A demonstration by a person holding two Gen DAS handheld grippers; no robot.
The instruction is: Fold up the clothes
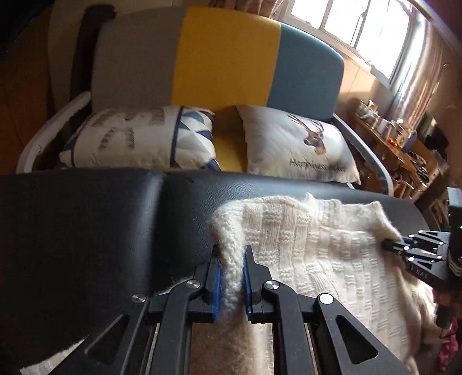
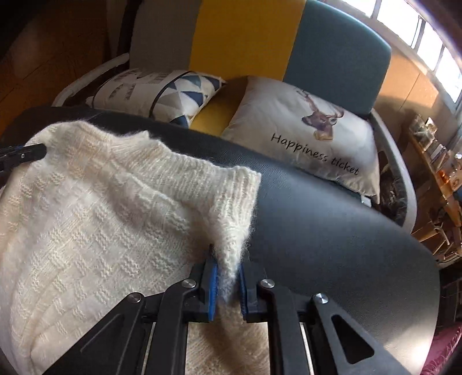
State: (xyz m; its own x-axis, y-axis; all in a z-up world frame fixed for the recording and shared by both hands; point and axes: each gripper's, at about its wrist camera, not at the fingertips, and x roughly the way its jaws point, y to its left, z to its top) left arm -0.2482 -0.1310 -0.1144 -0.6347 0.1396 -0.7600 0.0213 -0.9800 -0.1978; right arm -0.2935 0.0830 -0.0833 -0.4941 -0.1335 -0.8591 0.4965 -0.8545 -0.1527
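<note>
Two pillows (image 1: 138, 138) behind black padded surface (image 1: 86, 225) — window (image 1: 361, 26) lit.

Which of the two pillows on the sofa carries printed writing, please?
The right-hand pillow, in front of the sofa's blue section: it shows a deer head above "Happiness ticket". The left pillow has blue triangles instead.

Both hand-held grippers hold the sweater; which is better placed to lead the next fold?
Neither clearly: the left hand-held gripper and right hand-held gripper each clamp an opposite edge of the sweater, so probably both together.
</note>
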